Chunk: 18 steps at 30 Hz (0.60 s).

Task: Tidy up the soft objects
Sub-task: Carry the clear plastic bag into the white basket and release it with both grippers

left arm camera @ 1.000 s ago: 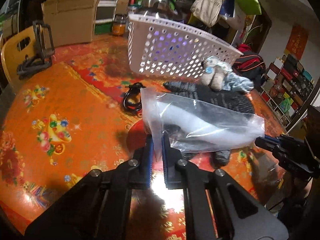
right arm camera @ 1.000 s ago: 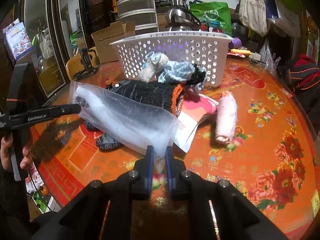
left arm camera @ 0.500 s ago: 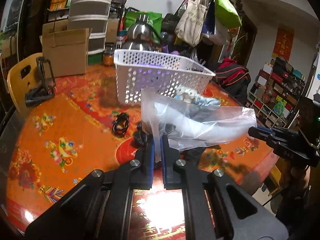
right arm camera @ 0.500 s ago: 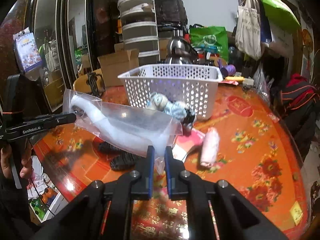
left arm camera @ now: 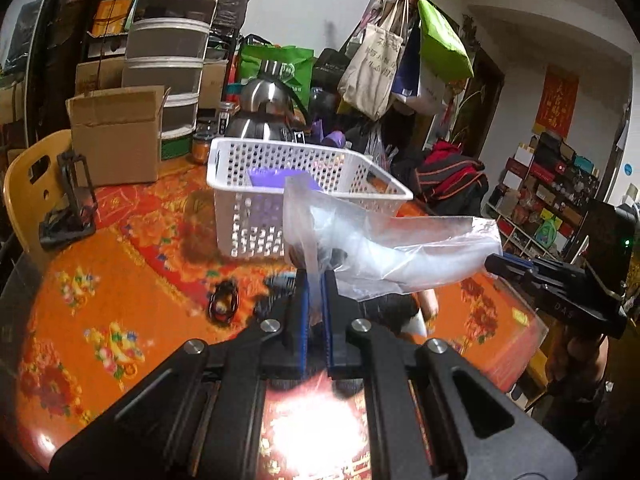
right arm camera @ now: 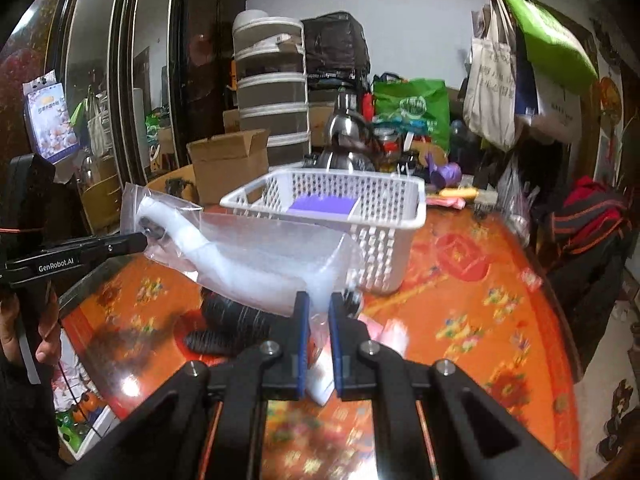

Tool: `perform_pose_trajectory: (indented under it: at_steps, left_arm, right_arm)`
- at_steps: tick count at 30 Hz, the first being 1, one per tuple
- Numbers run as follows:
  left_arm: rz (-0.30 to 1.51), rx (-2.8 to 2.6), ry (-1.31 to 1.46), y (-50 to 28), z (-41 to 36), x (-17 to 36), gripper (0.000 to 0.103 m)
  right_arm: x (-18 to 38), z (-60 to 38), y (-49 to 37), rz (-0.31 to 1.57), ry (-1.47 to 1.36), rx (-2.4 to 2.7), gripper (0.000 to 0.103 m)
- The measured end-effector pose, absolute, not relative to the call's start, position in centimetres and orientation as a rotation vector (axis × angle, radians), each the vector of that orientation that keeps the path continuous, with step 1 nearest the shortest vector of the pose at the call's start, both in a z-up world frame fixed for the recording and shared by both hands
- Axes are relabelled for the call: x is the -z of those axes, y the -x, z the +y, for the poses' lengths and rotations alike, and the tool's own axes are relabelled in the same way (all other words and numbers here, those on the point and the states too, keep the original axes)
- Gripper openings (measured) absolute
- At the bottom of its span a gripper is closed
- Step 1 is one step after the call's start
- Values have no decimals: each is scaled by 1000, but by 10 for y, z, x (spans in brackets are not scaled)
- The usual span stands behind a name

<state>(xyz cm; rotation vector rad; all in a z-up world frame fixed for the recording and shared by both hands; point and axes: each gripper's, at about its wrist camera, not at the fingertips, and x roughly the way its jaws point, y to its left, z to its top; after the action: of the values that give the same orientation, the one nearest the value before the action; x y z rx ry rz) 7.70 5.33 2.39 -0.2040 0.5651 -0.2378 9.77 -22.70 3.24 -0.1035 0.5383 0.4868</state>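
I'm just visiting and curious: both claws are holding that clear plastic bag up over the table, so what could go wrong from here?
1. Each claw, left and right, pinches only a thin edge of the slippery bag, so it might slide out or tear.
2. The white item inside could drop out if the bag tilts.
3. The bag hangs close to the white basket and could snag its rim or knock it.

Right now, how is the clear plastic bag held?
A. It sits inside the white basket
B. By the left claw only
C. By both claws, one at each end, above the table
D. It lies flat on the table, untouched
C: the left claw and the right claw each pinch an end of the bag, which hangs above the table in front of the basket.
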Motion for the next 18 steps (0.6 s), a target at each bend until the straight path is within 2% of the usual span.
perform_pose_trajectory:
  at_steps: [11, 18]
  left_arm:
    - [563, 223, 224, -170, 62, -84, 5]
    - [634, 188, 262, -257, 75, -94, 5]
  right_arm:
    - [-86, -218, -181, 527, 91, -461, 8]
    - [-77, -199, -269, 626, 128, -408, 7]
